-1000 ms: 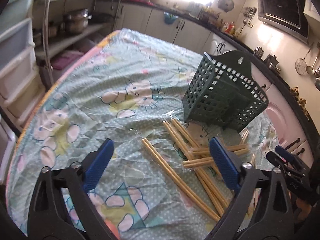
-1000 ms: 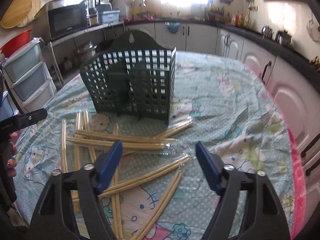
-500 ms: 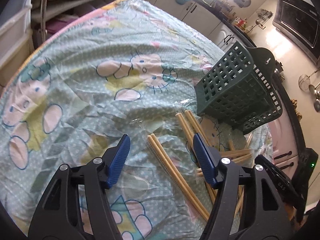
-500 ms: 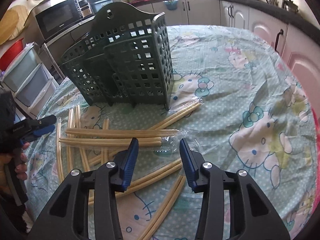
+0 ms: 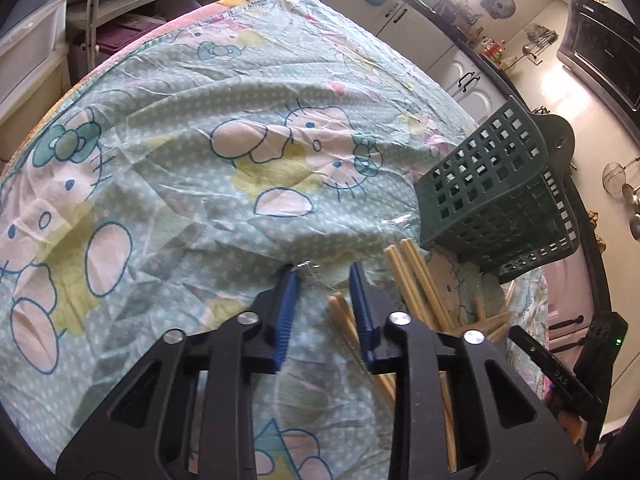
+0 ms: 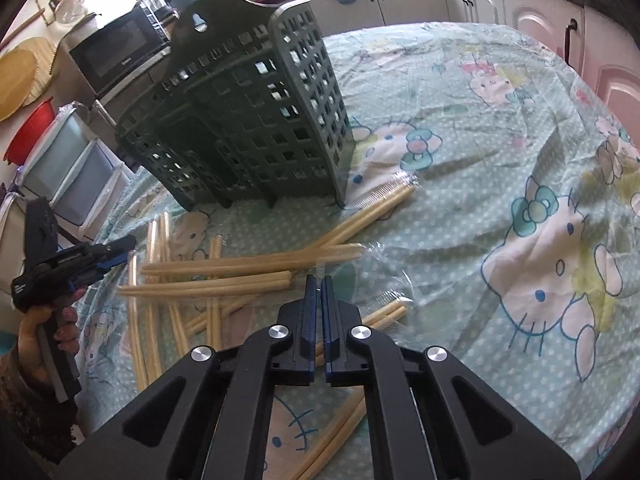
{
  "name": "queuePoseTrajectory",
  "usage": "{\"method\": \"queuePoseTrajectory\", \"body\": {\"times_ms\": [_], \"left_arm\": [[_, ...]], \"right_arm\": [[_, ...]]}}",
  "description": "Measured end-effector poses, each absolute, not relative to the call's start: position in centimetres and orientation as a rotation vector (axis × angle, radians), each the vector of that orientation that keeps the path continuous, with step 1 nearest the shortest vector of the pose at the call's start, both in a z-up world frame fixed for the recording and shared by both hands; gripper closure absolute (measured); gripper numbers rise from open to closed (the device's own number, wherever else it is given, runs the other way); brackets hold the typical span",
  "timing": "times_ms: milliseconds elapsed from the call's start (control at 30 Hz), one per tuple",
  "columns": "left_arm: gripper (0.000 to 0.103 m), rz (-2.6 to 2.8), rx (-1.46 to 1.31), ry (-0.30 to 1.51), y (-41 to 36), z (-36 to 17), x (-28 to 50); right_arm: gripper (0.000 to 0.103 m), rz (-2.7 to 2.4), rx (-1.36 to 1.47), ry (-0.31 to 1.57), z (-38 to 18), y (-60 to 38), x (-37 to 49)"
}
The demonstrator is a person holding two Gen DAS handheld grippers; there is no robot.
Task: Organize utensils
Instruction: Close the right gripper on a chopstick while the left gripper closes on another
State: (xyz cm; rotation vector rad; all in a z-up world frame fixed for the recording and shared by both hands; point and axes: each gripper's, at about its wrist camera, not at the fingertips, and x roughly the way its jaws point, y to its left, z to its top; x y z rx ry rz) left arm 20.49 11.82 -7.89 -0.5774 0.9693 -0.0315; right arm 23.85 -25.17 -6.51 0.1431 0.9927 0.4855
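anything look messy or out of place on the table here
Yes. The wrapped chopsticks lie scattered and crisscrossed on the tablecloth in front of the green caddy, pointing every which way. None appear to be in the caddy, which stands upright.

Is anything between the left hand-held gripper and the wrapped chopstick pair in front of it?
Nothing visible. The left hand-held gripper has its fingers open astride the clear wrapper end of the chopstick pair, with only tablecloth around it.

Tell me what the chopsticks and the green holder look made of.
Chopsticks: probably bamboo or pale wood, matte tan; several lie in clear glossy wrappers, likely plastic film, that catch glare. Green holder: likely moulded plastic, dull dark green, a uniform square-hole grid with a hanging hole.
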Motion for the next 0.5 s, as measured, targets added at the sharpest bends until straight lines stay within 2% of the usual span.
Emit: {"method": "queuePoseTrajectory", "body": {"times_ms": [300, 500], "left_arm": [[0.102, -0.068, -0.562, 0.963, 12.3, -7.7, 20.9], [0.103, -0.12, -0.541, 0.875, 12.5, -4.6, 19.8]], "right_arm": [[0.102, 0.511, 0.112, 0.926, -4.6, -24.8, 23.0], [0.102, 0.539, 0.066, 0.849, -2.3, -24.2, 21.8]]}}
